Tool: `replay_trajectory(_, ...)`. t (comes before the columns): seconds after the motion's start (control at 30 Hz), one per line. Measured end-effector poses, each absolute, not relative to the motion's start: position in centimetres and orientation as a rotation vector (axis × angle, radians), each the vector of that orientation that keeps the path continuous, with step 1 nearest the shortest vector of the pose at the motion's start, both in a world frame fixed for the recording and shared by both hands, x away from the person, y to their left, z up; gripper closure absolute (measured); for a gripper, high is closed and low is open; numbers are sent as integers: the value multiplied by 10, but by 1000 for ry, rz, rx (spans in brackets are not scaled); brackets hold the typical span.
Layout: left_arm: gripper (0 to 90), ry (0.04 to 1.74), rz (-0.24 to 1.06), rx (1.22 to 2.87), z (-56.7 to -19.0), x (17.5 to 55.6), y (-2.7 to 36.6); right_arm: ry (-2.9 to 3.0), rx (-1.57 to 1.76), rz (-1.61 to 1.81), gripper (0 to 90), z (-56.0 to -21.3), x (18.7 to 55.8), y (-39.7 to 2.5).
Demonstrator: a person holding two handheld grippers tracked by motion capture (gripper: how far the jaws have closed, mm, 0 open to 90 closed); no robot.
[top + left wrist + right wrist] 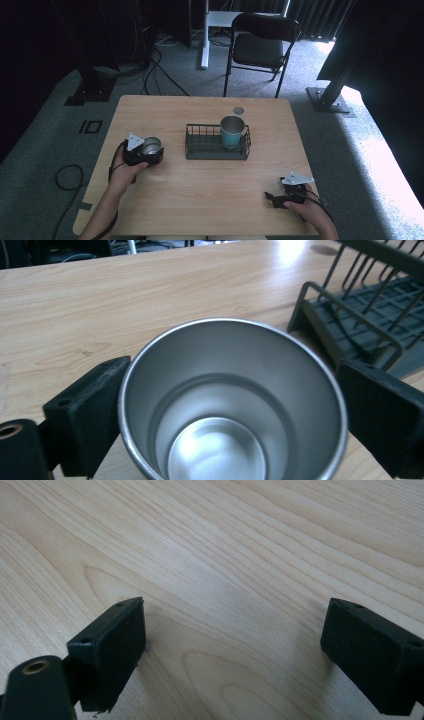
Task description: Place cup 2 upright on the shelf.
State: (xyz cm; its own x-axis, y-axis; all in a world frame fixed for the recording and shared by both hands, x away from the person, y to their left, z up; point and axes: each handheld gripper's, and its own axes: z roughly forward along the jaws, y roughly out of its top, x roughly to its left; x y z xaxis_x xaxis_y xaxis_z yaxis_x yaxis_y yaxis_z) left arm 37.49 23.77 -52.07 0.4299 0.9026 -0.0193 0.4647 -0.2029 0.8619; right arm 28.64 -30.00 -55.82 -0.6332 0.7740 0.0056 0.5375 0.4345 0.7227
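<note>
Just left of the wire rack (217, 149), the left gripper (220, 405) pinches a steel cup (232, 405) by its smooth walls, which could slip, while the right gripper (240, 650) rests spread on the surface (210, 195).

No readable text, label, brand, number or sign shows on anything here.

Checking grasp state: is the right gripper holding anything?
No. The right gripper has its jaws apart over bare table, nothing between them.
</note>
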Motion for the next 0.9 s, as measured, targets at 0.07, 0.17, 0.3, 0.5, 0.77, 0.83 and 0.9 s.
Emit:
replay_trajectory(0.07, 94, 1177, 665, 1840, -522, 375, 236, 2365, 1125, 1015, 105, -558, 286, -300)
replay_trajectory(0.17, 132, 1180, 680, 1831, -522, 375, 236, 2365, 1125, 1014, 105, -558, 286, -300)
replay_trajectory(0.3, 137, 1170, 688, 1840, -522, 376, 237, 2365, 1125, 1014, 105, -558, 286, -300)
replay_trajectory(0.5, 139, 1170, 687, 1832, -518, 374, 239, 2365, 1125, 1014, 105, -558, 286, -300)
replay_trajectory(0.77, 139, 1150, 678, 1828, -503, 372, 241, 2365, 1125, 1014, 105, -558, 286, -300)
replay_trajectory(0.83, 139, 1149, 676, 1823, -500, 372, 242, 2365, 1125, 1013, 105, -558, 286, -300)
replay_trajectory(0.9, 139, 1143, 676, 1817, -496, 372, 242, 2365, 1125, 1013, 105, -558, 286, -300)
